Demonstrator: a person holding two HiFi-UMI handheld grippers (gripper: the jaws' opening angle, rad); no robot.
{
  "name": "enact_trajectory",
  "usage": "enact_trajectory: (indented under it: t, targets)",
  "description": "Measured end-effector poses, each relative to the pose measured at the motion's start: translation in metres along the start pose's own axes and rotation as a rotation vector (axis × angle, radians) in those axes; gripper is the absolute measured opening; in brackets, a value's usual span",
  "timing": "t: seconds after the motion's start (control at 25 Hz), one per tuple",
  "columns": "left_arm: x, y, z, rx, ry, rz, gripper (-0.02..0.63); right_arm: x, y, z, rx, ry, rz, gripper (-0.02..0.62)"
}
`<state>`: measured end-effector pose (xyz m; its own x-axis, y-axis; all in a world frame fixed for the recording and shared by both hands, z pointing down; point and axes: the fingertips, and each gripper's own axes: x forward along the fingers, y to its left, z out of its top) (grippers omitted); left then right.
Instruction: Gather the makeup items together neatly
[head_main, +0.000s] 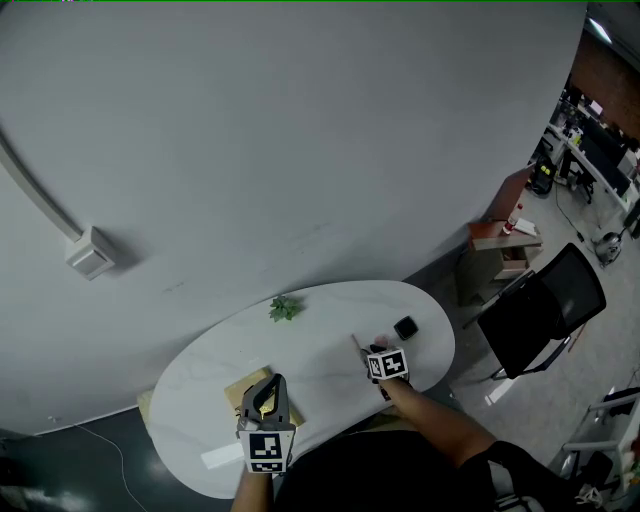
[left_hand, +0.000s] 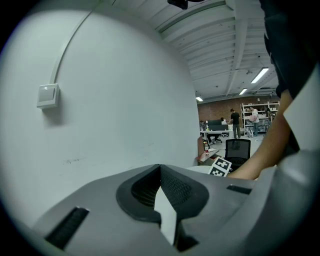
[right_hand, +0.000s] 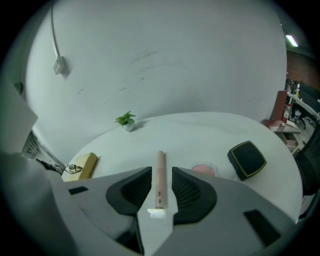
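Two states — left fingers (left_hand: 145, 189) together; right fingers (right_hand: 131, 190) apart, pink stick (right_hand: 160, 175) between — faint overhead.

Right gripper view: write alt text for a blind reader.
The right gripper has its jaws apart around a slim beige makeup stick on a white table. A pink compact and a black case lie to its right, a small plant beyond.

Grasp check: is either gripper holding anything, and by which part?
Nothing is held. The slim beige makeup stick lies between the right gripper's open jaws, untouched; left gripper shut, empty.
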<state>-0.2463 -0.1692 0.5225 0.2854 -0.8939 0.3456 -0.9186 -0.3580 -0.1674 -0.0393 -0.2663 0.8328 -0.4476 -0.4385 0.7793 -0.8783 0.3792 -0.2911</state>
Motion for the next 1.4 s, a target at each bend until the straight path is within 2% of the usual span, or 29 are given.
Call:
enact_trajectory:
  t: [0.16, 0.24, 0.36, 0.52, 0.72, 0.88, 1.12, 1.24, 1.4]
  targets:
    - [-0.009, 0.017, 0.012, -0.004, -0.038, 0.032, 0.021, -0.063, 0.009, 0.035, -0.058, -0.185, 0.008, 0.128]
    - [-0.014, 0.026, 0.017, -0.008, -0.055, 0.051, 0.021, -0.103, 0.018, 0.059, -0.107, -0.319, 0.025, 0.068]
    - [-0.019, 0.039, 0.024, -0.018, -0.078, 0.085, 0.021, -0.162, 0.033, 0.093, -0.177, -0.491, 0.054, 0.037]
    - [-0.026, 0.048, 0.043, -0.009, -0.135, 0.124, 0.021, -0.224, 0.051, 0.126, -0.301, -0.604, 0.040, 0.028]
    - [-0.037, 0.040, 0.076, 0.040, -0.197, 0.105, 0.021, -0.285, 0.064, 0.158, -0.397, -0.671, -0.022, 0.028]
    - [-0.043, 0.034, 0.088, 0.034, -0.237, 0.078, 0.021, -0.314, 0.076, 0.169, -0.459, -0.724, -0.050, 0.028]
    - [-0.041, 0.023, 0.085, 0.017, -0.231, 0.041, 0.021, -0.319, 0.080, 0.155, -0.462, -0.705, -0.028, 0.028]
    - [-0.042, 0.023, 0.083, -0.010, -0.237, 0.040, 0.021, -0.314, 0.079, 0.148, -0.451, -0.673, -0.021, 0.028]
    - [-0.040, 0.027, 0.072, -0.011, -0.204, 0.043, 0.021, -0.305, 0.076, 0.144, -0.454, -0.635, -0.025, 0.028]
